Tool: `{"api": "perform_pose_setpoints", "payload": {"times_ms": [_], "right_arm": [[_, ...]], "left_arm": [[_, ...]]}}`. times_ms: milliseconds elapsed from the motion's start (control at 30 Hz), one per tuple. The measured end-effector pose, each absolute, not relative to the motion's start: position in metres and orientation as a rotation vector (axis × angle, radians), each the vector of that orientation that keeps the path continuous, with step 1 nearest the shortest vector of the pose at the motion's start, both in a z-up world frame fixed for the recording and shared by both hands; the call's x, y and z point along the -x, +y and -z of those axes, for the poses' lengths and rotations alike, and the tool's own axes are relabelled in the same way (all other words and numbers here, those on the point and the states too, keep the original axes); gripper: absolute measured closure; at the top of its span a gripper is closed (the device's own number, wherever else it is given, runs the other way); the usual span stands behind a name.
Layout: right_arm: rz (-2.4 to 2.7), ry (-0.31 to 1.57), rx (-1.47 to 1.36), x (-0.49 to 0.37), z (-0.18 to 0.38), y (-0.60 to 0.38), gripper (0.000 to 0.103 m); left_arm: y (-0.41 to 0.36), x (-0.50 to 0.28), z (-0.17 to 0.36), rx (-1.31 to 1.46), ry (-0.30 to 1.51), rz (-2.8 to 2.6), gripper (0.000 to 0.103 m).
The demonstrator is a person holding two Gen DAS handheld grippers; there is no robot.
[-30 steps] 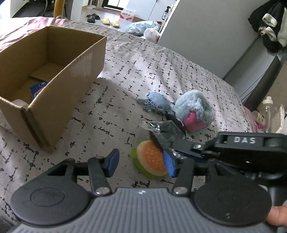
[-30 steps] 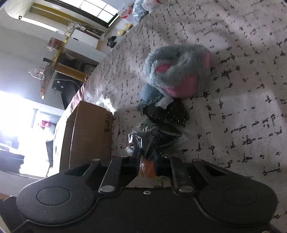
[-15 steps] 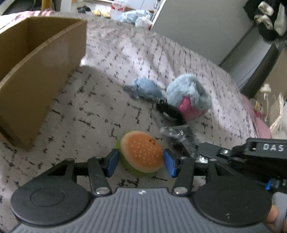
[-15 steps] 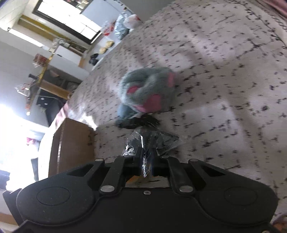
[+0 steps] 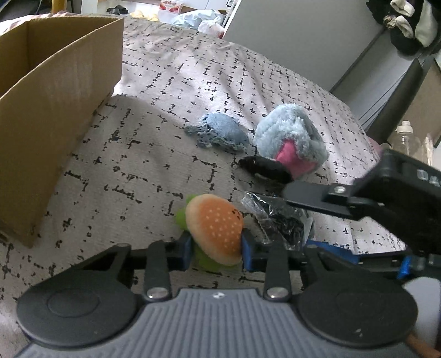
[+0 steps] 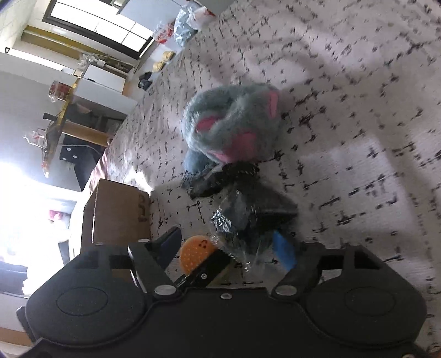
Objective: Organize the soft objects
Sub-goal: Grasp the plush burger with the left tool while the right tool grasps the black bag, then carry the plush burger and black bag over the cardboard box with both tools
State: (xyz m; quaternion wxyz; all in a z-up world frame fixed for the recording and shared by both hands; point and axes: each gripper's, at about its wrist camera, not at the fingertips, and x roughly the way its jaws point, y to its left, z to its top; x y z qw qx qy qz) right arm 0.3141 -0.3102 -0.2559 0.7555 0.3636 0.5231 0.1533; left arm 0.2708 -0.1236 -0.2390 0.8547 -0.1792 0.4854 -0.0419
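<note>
So the burger plushie [image 5: 213,228] is sitting right between my left gripper [image 5: 215,247] pads, and both blue pads are pressed against its sides. It's pinched, bun top facing up, green lettuce bit poking out at the back left. It's low over the patterned bedspread [image 5: 193,82], can't tell if it's touching or just lifted.

Just to the right of it is the crinkly clear plastic bag [image 5: 278,217] with dark stuff inside. My right gripper [image 6: 228,245] is around that one, fingers spread wide with the bag sitting loose between them, not squeezed. From the right wrist view the blue pad [image 6: 284,247] is just beside the bag's edge, and the burger peeks in orange at the lower left of the bag.

Past the bag there's a black fabric piece [image 5: 264,169] lying flat, touching the fluffy grey-and-pink plush [image 5: 292,143] behind it. A denim-blue soft thing [image 5: 220,133] sits just left of the fluffy one.

The open cardboard box [image 5: 55,110] is off to the left, well apart from the pile. A plastic bottle [image 5: 408,139] stands past the bed's right edge, and there's dark clothing [image 5: 408,24] hanging up in the top right corner.
</note>
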Motion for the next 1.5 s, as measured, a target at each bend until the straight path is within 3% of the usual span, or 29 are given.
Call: {"api": "perform_pose_setpoints", "payload": {"times_ms": [133, 167, 200, 400, 1500], "right_arm": [[-0.32, 1.155, -0.782, -0.319, 0.263, -0.306, 0.032], [-0.316, 1.151, -0.773, -0.319, 0.263, -0.306, 0.042], [-0.311, 1.15, -0.764, -0.319, 0.263, -0.306, 0.064], [-0.319, 1.15, -0.778, -0.309, 0.26, -0.312, 0.077], [-0.394, 0.922, -0.674, -0.241, 0.149, -0.285, 0.081]], "left_arm": [[-0.121, -0.271, 0.237, 0.387, 1.022, 0.097, 0.072], [-0.12, -0.271, 0.237, 0.394, 1.026, 0.098, 0.072], [-0.119, -0.271, 0.236, 0.4, 1.03, 0.098, 0.072], [-0.112, -0.268, 0.215, 0.378, 1.022, 0.101, 0.073], [-0.03, -0.208, 0.106, 0.408, 0.821, 0.109, 0.073]]}}
